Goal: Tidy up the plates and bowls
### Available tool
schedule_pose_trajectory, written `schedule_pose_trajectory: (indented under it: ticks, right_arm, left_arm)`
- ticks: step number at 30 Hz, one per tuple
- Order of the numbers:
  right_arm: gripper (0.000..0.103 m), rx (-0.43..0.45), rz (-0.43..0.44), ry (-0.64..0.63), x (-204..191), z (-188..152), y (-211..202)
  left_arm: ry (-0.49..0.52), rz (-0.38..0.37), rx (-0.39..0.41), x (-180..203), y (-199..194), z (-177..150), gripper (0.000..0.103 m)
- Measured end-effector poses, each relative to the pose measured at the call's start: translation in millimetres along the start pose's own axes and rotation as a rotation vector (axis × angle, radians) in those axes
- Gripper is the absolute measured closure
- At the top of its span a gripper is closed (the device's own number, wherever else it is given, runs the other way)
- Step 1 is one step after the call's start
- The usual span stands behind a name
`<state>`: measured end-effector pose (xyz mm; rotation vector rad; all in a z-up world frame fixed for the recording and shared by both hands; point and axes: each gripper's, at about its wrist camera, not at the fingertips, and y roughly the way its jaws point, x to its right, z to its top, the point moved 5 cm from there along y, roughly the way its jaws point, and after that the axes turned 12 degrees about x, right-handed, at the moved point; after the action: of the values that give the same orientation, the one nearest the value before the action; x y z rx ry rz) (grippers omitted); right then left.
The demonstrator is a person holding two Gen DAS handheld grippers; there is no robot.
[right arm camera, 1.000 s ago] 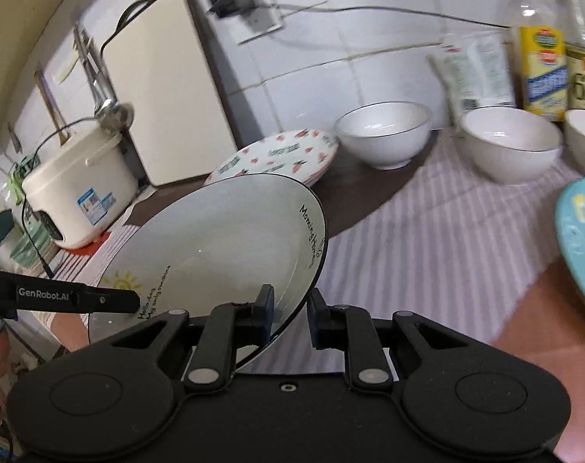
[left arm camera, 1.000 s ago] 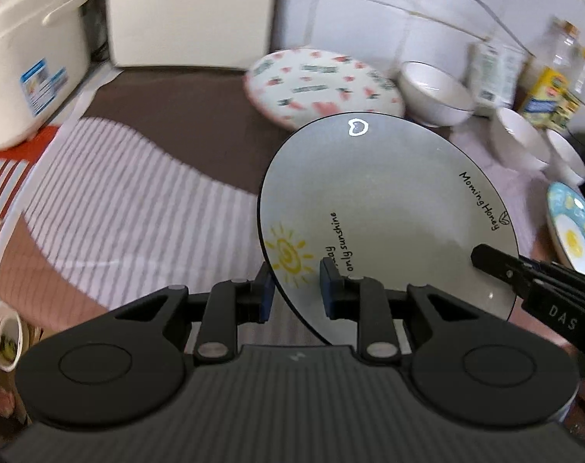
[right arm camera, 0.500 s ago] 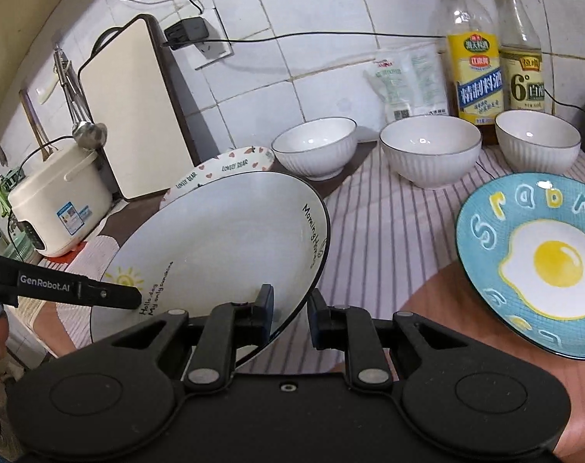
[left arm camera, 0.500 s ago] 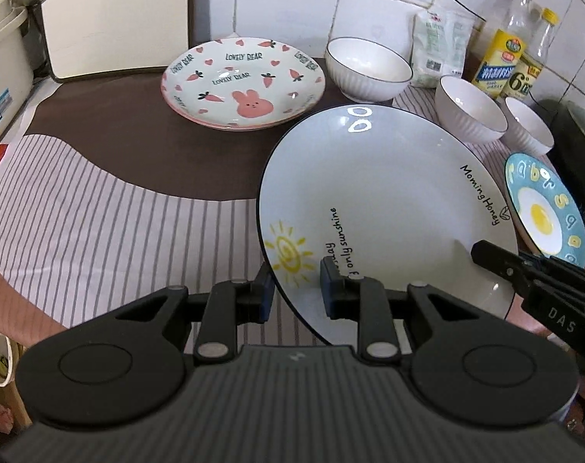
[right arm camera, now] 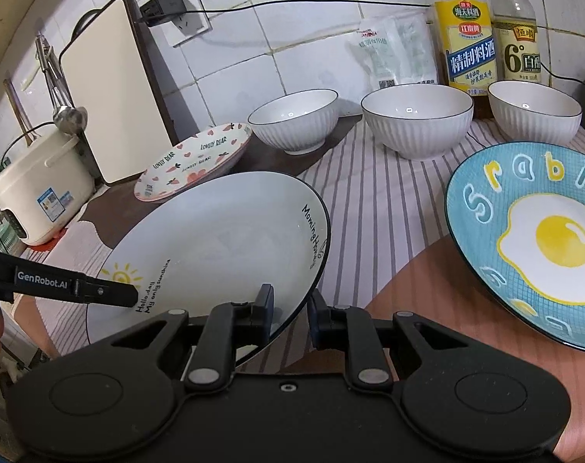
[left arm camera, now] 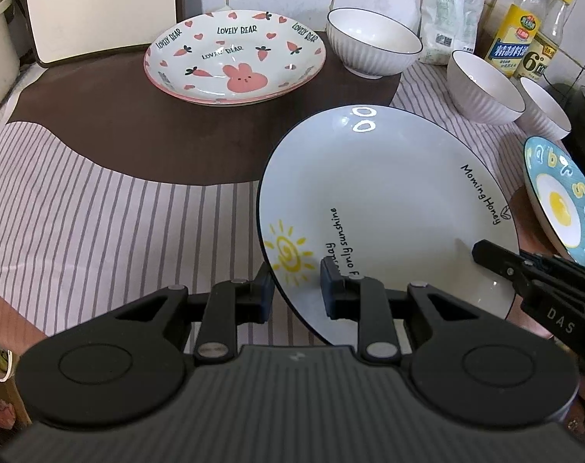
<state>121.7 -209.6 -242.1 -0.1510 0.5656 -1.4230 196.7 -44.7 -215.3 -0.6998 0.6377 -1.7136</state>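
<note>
I have the white sunshine plate (left arm camera: pixel 389 208) pinched at two places on its rim, one gripper on each side, so that a wide, shallow dish stays level instead of swinging from a single grip. The left gripper (left arm camera: pixel 296 289) is clamped narrow on the rim beside the yellow sun drawing, one pad over the face and one under it; the right gripper (right arm camera: pixel 290 314) is closed just as tightly on the opposite edge near the "Morning Honey" lettering. The plate hangs above the striped cloth (left arm camera: pixel 99 212), tilted a little, between the pink rabbit plate (left arm camera: pixel 234 58) at the back left and the blue fried-egg plate (right arm camera: pixel 531 239) on the right. I judge the rabbit plate to be the stacking spot, since it looks like more than one plate there already, though its rim is too small in the view for me to be sure. The three white ribbed bowls (right arm camera: pixel 416 119) stand apart along the tiled wall, not yet nested. My left hand points steeply down over the plate, so I see most of its face; my right hand comes in at a shallower slant from the near side, looking across the plate toward the wall, with the left gripper's finger crossing the lower left of that view.
</note>
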Motion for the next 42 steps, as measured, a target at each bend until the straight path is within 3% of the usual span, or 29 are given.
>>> schedule_pose_trajectory:
  ticks: [10, 12, 14, 20, 22, 23, 25, 29, 31, 35, 40, 42]
  right_arm:
    - [0.079, -0.002, -0.003, -0.038, 0.8, -7.2, 1.2]
    - [0.077, 0.016, 0.003, -0.108, -2.6, -9.9, 0.9]
    - [0.069, 0.039, -0.020, -0.198, -8.9, -11.7, -1.3]
    - [0.056, 0.010, -0.028, -0.225, -14.8, -6.1, -14.1]
    - [0.036, 0.006, -0.049, -0.218, -13.1, -0.5, -23.2]
    - [0.030, 0.001, -0.079, -0.216, -11.7, 1.9, -26.9]
    - [0.028, 0.011, -0.133, -0.211, -7.1, 9.2, -39.0]
    - [0.026, 0.044, -0.131, -0.204, -0.8, 23.4, -69.0]
    - [0.019, 0.075, -0.135, -0.211, 0.8, 30.7, -86.2]
    - [0.019, 0.120, -0.119, -0.228, 2.5, 42.6, -115.3]
    - [0.019, 0.163, -0.126, -0.258, 4.2, 50.7, -146.5]
    - [0.019, 0.165, -0.141, -0.273, 4.7, 52.7, -158.6]
  left_arm:
    - [-0.052, 0.008, -0.042, -3.7, 7.8, -6.7, 0.079]
    - [-0.042, 0.023, -0.045, -2.3, 7.8, -6.0, 0.070]
    - [-0.021, 0.045, -0.055, -0.5, 6.5, -7.7, 0.057]
    - [-0.013, 0.046, -0.056, 4.5, -15.8, -10.9, 0.050]
    - [0.001, 0.037, -0.051, 9.2, -25.2, -11.4, 0.046]
    - [0.010, 0.039, -0.043, 11.5, -30.8, -11.2, 0.043]
    - [0.028, 0.046, -0.021, 16.2, -41.6, -9.9, 0.039]
    - [0.061, 0.021, 0.022, 29.6, -66.9, -5.5, 0.035]
    - [0.085, 0.005, 0.045, 37.9, -79.4, -2.6, 0.033]
    - [0.168, -0.007, 0.123, 58.8, -104.1, 5.5, 0.025]
    - [0.246, -0.054, 0.191, 89.1, -126.7, 15.8, 0.022]
    - [0.291, -0.099, 0.195, 102.8, -130.2, 18.1, 0.012]
